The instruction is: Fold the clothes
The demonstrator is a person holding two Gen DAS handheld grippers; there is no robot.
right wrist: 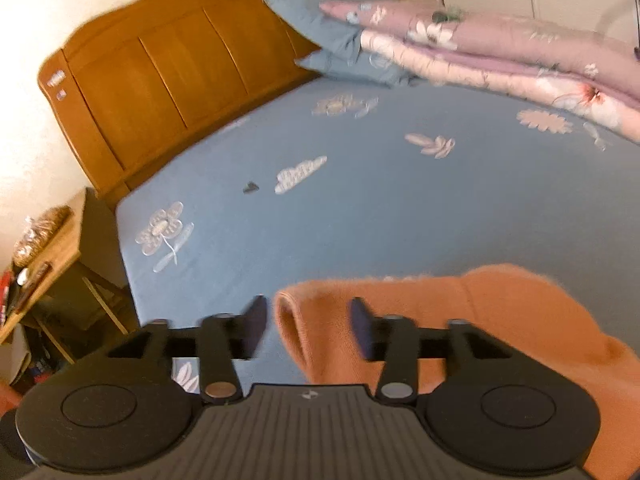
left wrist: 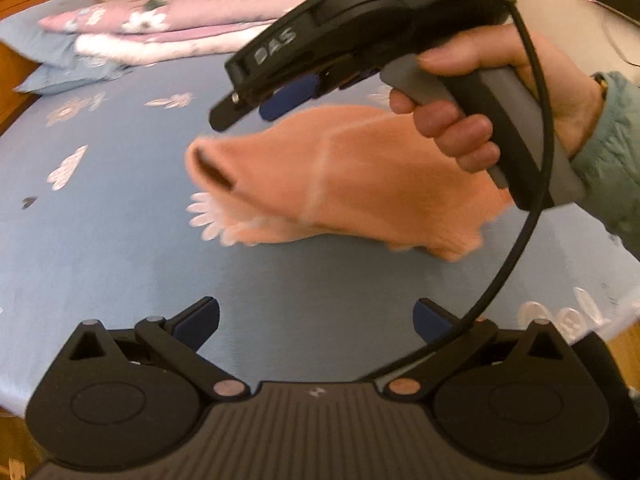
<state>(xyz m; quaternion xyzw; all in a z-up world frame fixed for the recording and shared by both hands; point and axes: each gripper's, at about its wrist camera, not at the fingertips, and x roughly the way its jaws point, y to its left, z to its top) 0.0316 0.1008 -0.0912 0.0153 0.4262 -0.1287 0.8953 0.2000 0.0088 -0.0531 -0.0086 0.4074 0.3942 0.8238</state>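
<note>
A fuzzy salmon-orange garment [left wrist: 360,184] with pale seam lines lies on a blue bedsheet [right wrist: 400,208] printed with white flowers. The folded quilt [right wrist: 500,52] is mauve and cream with floral print, the pillows [left wrist: 44,40] plain grey-blue, the wooden headboard [right wrist: 168,88] honey-brown.

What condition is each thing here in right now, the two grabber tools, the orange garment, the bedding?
Left hand-held gripper: open, empty.
Right hand-held gripper: open, over the garment, not gripping.
Orange garment: rumpled, unfolded, cuff gaping.
Quilt: folded, at the bed's head.
Pillows: stacked beside the quilt.
</note>
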